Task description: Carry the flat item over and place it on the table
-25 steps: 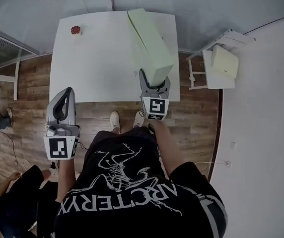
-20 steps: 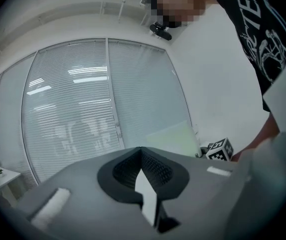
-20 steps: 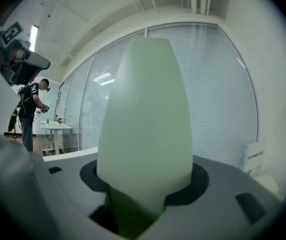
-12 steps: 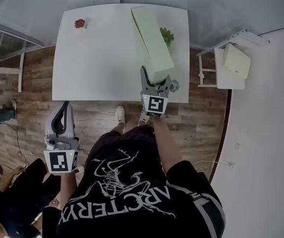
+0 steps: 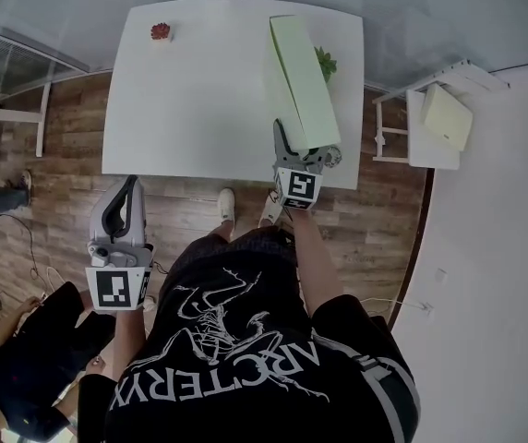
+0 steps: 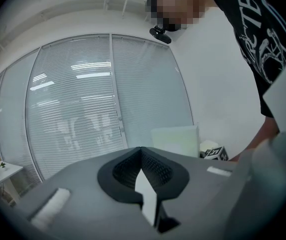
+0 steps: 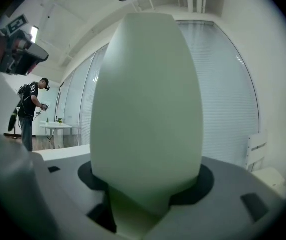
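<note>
A pale green flat panel (image 5: 300, 79) is held upright above the right side of the white table (image 5: 199, 100). My right gripper (image 5: 299, 151) is shut on its near end. In the right gripper view the green panel (image 7: 148, 109) fills the middle, rising out of the closed jaws. My left gripper (image 5: 121, 218) hangs low at the left, off the table over the wooden floor, with its jaws shut and nothing between them. From the left gripper view the green panel (image 6: 175, 141) shows edge-on at the right.
A small red potted plant (image 5: 161, 31) stands at the table's far left corner and a green plant (image 5: 325, 63) behind the panel. A white chair with a green cushion (image 5: 447, 116) is at the right. A second person (image 7: 34, 109) stands far off by another table.
The table has drawn nearer beneath me. My right gripper has carried the green panel a little rightward over the table's right side. My left gripper stays low and shut.
</note>
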